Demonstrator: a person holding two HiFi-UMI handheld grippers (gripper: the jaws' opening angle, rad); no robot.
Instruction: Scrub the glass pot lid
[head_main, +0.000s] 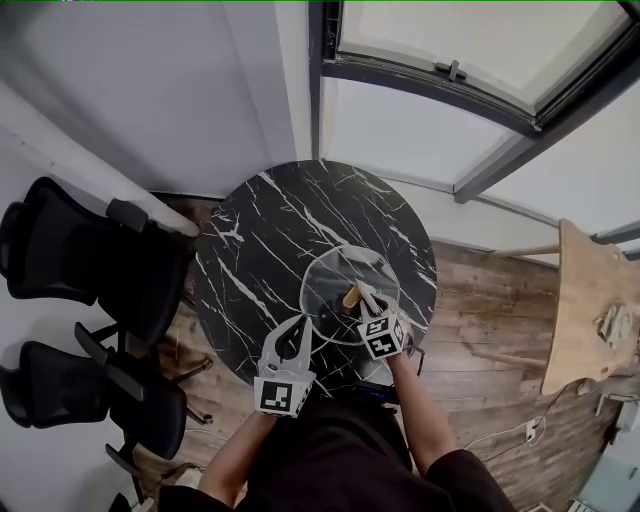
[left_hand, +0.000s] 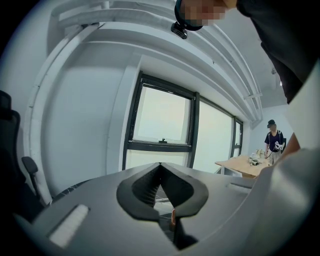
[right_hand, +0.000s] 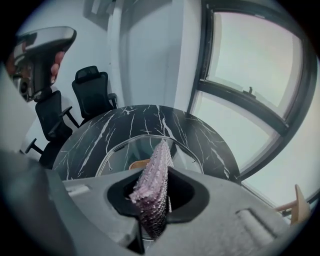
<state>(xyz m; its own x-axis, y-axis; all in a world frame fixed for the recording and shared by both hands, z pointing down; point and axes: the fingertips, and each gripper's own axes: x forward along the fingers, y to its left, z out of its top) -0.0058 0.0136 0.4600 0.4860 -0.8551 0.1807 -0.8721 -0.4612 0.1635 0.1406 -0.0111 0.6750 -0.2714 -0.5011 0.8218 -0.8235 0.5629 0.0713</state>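
- The glass pot lid (head_main: 345, 268) lies on the round black tabletop (head_main: 270, 230), near the person's edge, wooden knob (head_main: 350, 297) up.
- The left gripper (head_main: 296, 326) has its jaws drawn together at the lid's near rim, seemingly pinching it; that hold should stay firm so the lid cannot skate.
- The right gripper (head_main: 364, 298) has its jaws clamped on 1 purple scrubbing pad (right_hand: 152, 185), beside the knob. Lay the pad flat and work in small circles outward, pressing lightly.
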